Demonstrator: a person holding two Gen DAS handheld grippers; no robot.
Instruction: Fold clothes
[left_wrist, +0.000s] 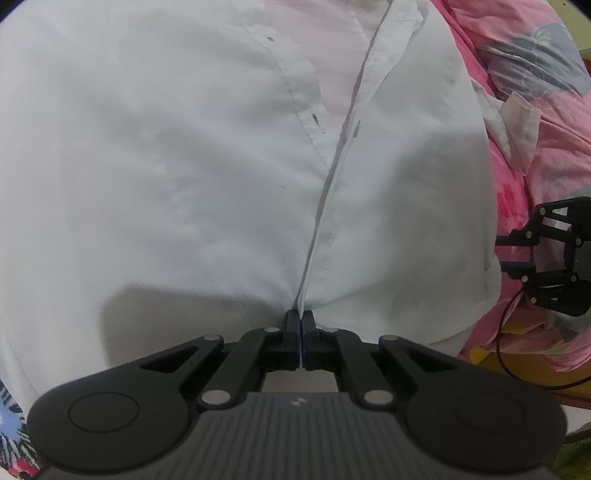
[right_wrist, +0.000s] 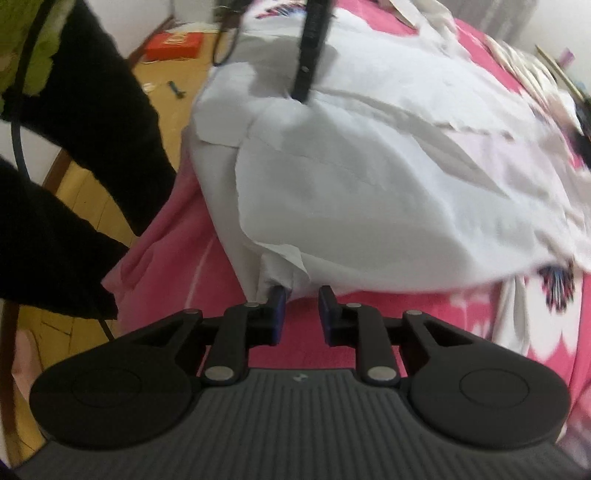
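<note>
A white button-up shirt (left_wrist: 207, 155) lies spread on a pink flowered bedcover (left_wrist: 532, 62), its front placket running up the middle. My left gripper (left_wrist: 300, 317) is shut on the shirt's hem at the placket. In the right wrist view the same shirt (right_wrist: 388, 177) bulges upward, and the left gripper (right_wrist: 301, 94) pinches it at the far edge. My right gripper (right_wrist: 302, 295) is open just at the shirt's near corner, its left finger touching the cloth and nothing between the fingers. The right gripper (left_wrist: 517, 254) shows at the right edge of the left wrist view.
The pink bedcover (right_wrist: 229, 266) hangs over the bed's edge. A person's black sleeve (right_wrist: 74, 177) fills the left. Beyond lies a wooden floor (right_wrist: 162, 70) with a red box (right_wrist: 173, 44). A black cable (left_wrist: 513, 354) trails beside the bed.
</note>
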